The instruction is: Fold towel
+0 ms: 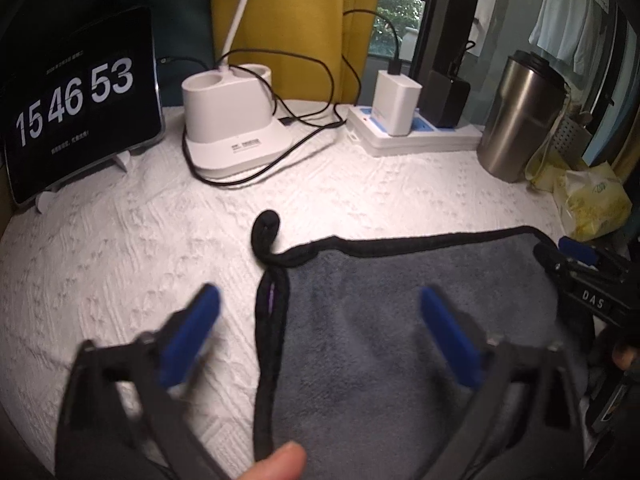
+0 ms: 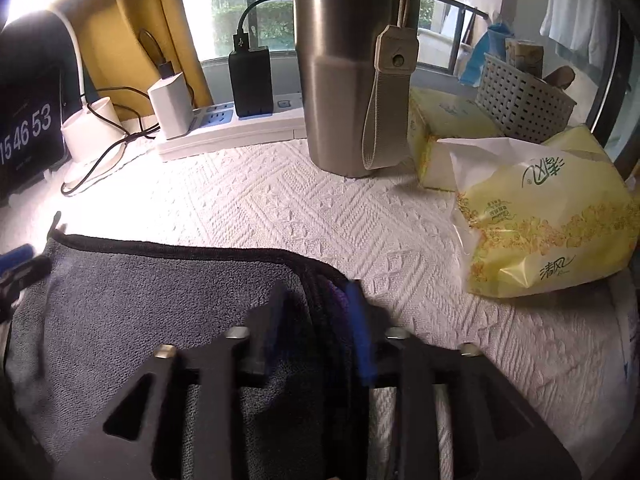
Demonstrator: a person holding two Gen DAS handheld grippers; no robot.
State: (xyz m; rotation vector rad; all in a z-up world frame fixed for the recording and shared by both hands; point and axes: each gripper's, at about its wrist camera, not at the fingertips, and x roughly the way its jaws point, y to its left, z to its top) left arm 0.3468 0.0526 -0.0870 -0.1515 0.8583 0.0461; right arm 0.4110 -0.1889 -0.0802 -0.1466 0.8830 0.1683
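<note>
— What covered the worktop (image 1: 120,264)?

— A white embossed cloth. The grey towel (image 1: 400,320), black-edged, lay flat on it at the near side.

— And along the back?

— A tablet clock (image 1: 80,104) on a stand at the left, then a white lamp base (image 1: 232,120), a power strip (image 1: 420,136) and a steel tumbler (image 2: 344,80). Yellow tissue packs (image 2: 548,224) lay at the right, with a slotted basket (image 2: 520,96) behind them.
</note>
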